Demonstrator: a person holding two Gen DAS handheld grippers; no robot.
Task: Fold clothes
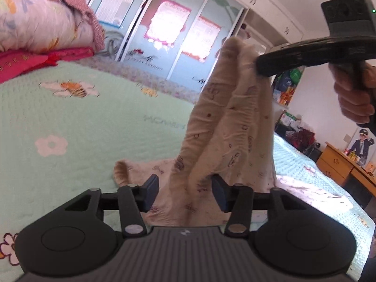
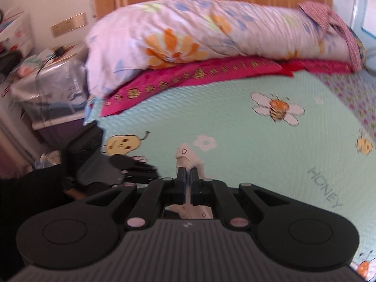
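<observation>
Right wrist view: right hand-held gripper (image 2: 187, 176) pinches the mostly hidden garment (image 2: 188, 156); left hand-held gripper (image 1: 185, 193) gapes wide.

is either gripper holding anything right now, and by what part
The right gripper is shut on the cream printed garment, pinching its raised top end. The left gripper is open around the hanging cloth, not gripping.

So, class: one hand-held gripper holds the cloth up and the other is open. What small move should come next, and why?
Probably close the left hand-held gripper on the cloth. Its pads stand open on either side of the lower folds, while the right hand-held gripper already pinches the top, so a second grip would let the cloth be spread.
</observation>
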